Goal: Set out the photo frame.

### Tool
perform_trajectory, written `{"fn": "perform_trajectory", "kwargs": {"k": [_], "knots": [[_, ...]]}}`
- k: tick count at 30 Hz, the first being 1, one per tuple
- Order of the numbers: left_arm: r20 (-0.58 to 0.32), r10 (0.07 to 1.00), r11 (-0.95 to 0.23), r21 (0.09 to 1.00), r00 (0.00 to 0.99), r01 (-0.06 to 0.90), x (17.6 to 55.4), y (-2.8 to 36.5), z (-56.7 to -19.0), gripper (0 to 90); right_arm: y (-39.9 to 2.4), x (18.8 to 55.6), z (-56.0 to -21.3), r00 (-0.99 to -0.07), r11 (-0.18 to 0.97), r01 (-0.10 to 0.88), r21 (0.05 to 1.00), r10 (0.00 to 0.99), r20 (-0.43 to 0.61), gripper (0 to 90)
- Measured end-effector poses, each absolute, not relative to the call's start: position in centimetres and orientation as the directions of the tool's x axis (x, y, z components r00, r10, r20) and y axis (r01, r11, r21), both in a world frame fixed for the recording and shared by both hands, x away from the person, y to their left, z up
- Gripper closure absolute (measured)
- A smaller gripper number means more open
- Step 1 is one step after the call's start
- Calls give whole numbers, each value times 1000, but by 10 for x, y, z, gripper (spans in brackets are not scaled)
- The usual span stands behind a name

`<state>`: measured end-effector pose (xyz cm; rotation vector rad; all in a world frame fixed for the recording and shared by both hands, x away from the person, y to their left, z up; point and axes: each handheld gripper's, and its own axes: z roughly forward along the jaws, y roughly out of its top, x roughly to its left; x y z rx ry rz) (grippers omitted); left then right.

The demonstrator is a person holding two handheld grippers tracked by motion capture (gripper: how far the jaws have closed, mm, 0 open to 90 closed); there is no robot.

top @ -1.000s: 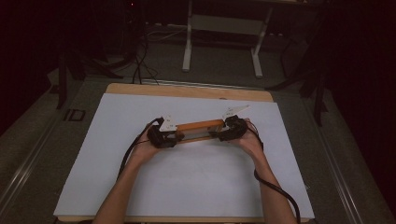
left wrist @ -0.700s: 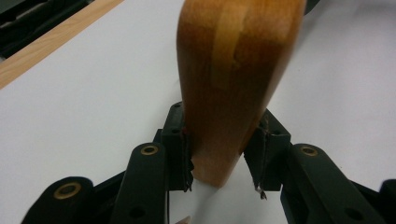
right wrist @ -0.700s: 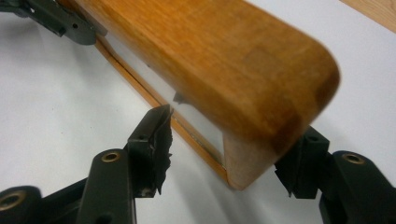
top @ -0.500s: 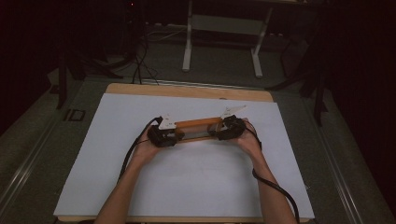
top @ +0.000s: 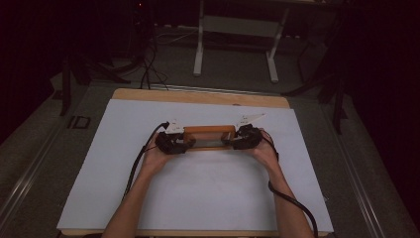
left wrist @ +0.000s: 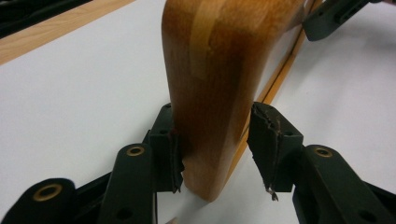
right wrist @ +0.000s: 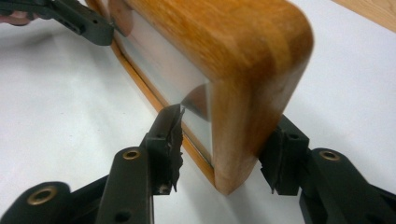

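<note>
A wooden frame [top: 208,130] with a clear pane [right wrist: 163,65] stands on its long edge on the white sheet, held from both ends. My left gripper [top: 185,144] straddles its left end; in the left gripper view the frame [left wrist: 219,60] touches one pad while the other pad [left wrist: 266,140] stands off it, the jaws having just been opening [left wrist: 217,140]. My right gripper [top: 232,142] straddles the right end. There the frame [right wrist: 224,32] rests against the far pad and the near pad [right wrist: 173,140] sits just off the pane side, the jaws having just been closing [right wrist: 224,144].
A white sheet [top: 198,198] covers the wooden table [top: 198,95], with room on all sides of the frame. Cables [top: 292,203] trail from the grippers toward the near edge. Metal desk legs [top: 199,49] and cords stand on the floor beyond the table.
The frame has tipped and now shows more of its face in the high view. The left jaws have widened and the right jaws have narrowed. Both hands stayed put.
</note>
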<state>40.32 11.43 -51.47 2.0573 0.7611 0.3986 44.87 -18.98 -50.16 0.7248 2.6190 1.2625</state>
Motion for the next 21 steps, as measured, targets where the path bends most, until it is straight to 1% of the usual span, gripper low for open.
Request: {"fn": "perform_trajectory", "kwargs": {"k": [6, 11, 21], "knots": [[-33, 654, -396, 837, 756, 379, 404, 116, -516, 534, -192, 446, -503, -876, 519, 362, 774, 473, 92, 557], [-79, 649, -367, 839, 757, 402, 406, 120, -516, 524, -195, 443, -504, -880, 500, 370, 783, 460, 122, 582], [-123, 634, -341, 841, 763, 419, 406, 122, -515, 524, -199, 440, -504, -875, 467, 394, 792, 455, 167, 596]]}}
